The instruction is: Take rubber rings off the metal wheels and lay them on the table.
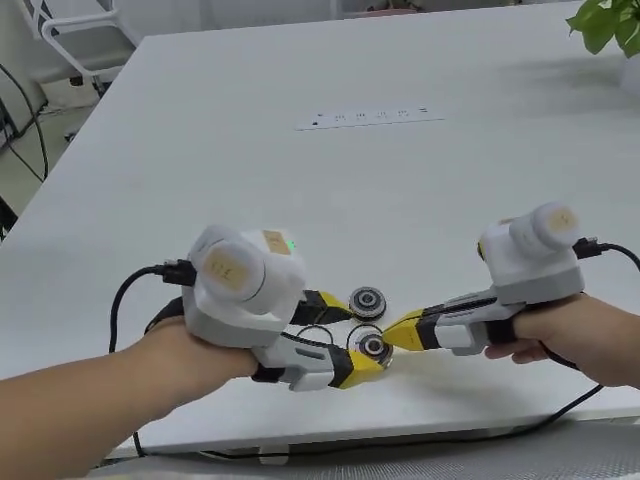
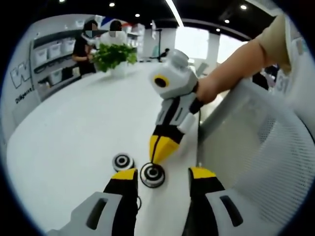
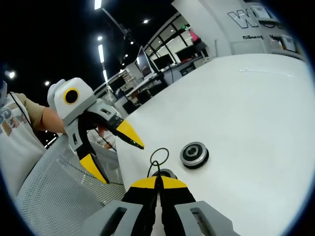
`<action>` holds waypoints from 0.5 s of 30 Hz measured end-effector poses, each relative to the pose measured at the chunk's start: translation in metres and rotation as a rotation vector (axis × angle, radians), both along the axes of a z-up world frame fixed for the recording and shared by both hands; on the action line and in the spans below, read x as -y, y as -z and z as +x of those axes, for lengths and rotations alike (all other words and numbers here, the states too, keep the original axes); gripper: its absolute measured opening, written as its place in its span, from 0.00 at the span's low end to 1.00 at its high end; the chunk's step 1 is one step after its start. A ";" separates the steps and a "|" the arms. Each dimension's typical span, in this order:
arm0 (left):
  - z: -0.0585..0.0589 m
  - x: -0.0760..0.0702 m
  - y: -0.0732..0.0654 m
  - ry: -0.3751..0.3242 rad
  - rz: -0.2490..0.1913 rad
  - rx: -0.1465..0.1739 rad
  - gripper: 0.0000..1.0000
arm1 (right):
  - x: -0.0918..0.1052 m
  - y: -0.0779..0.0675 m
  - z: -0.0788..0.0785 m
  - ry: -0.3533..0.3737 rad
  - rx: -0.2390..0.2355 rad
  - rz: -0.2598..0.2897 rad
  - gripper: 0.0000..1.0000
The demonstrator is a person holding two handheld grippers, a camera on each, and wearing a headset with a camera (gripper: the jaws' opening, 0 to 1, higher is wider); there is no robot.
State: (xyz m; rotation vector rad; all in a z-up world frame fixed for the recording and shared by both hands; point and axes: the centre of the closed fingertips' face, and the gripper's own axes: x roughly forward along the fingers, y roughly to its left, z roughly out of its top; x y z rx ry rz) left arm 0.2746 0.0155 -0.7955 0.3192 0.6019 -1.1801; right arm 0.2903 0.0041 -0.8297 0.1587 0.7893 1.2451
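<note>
Step in hand: stripping the rubber ring from the near metal wheel [image 1: 372, 346].

I am holding the left claw [image 2: 162, 173] wide open with nothing gripped. One jaw is sitting on each side of this wheel, which is lying between the tips, closer to one jaw than the other.

The right claw [image 3: 157, 183] is pointing in from the opposite side, jaws pressed together, tip touching the wheel's rim. I cannot tell whether any rubber is nipped between them, since the tips are hiding the contact point.

A thin black loop [image 3: 159, 156] is lying on the desk [image 1: 300, 180] just beyond the right claw's tip, past the wheel. It is looking like a rubber ring, but I cannot tell whether it is fully free of the wheel.

The second wheel [image 3: 194, 154] is sitting ahead of the right claw and off to one side, apart from both claws. Its dark ring is apparently on.

Method notes:
- I am planning to close the left claw on the wheel's metal body first, so the wheel is braced and not skating.
- Then I am working the right claw's tip under the rubber edge, pinching only rubber and peeling outward along the rim rather than tugging straight.
- I am going slowly, because a stretched ring may snap back or flick away.
- Both wheels are sitting near the desk's front edge, so I am pulling toward the desk's middle.
</note>
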 end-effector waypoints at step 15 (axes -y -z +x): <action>-0.008 -0.026 -0.018 -0.038 -0.016 0.018 0.53 | -0.001 -0.007 -0.001 -0.002 0.001 0.010 0.00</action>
